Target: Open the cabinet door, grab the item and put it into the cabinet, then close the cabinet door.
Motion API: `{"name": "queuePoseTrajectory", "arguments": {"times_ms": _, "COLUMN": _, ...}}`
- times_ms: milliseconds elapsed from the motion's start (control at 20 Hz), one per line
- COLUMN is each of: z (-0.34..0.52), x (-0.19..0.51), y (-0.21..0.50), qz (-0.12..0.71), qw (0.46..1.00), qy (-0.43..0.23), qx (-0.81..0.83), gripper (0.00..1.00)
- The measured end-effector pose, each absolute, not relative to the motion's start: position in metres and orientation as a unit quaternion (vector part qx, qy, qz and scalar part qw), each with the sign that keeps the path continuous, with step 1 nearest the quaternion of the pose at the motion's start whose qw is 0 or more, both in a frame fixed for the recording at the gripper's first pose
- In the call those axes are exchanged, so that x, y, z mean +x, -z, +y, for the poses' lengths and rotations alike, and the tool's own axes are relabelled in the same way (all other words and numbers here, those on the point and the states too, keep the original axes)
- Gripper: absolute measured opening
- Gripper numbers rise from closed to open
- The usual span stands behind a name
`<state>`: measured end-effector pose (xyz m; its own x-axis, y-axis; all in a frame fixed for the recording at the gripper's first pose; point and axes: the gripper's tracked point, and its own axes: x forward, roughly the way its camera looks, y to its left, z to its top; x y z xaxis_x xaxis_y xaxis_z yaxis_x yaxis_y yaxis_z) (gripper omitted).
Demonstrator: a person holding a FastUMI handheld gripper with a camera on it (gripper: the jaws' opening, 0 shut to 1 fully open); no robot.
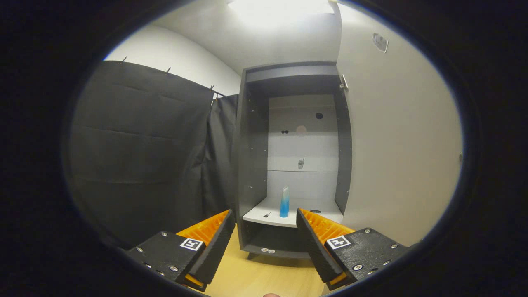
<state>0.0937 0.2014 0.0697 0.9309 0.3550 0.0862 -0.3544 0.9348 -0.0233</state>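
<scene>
The claw (264, 231) is spread wide and holds nothing, while the blue bottle (284, 201) stands upright on the cabinet (251, 165) shelf straight ahead beyond the fingertips, and the open door (396, 156) swings off to the claw's right.

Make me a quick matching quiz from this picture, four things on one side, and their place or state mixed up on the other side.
Things:
1. blue bottle
2. cabinet door
3. gripper
4. black curtain

Place or state:
A. swung open, beside the cabinet
B. hanging on the cabinet's other side
C. standing upright on the white shelf
D. fingers apart, holding nothing

Pairs: 1-C, 2-A, 3-D, 4-B
</scene>
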Motion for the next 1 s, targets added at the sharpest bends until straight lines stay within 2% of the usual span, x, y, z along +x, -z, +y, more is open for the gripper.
{"name": "queuePoseTrajectory", "arguments": {"times_ms": 400, "z": 0.136, "x": 0.005, "y": -0.082, "qz": -0.048, "qw": 0.978, "qy": -0.200, "qx": -0.013, "gripper": 0.93}}
{"name": "queuePoseTrajectory", "arguments": {"times_ms": 750, "z": 0.028, "x": -0.028, "y": -0.098, "qz": -0.072, "qw": 0.988, "qy": -0.136, "qx": 0.031, "gripper": 0.93}}
{"name": "queuePoseTrajectory", "arguments": {"times_ms": 1000, "z": -0.049, "x": -0.014, "y": -0.098, "qz": -0.075, "qw": 0.994, "qy": -0.060, "qx": 0.048, "gripper": 0.93}}
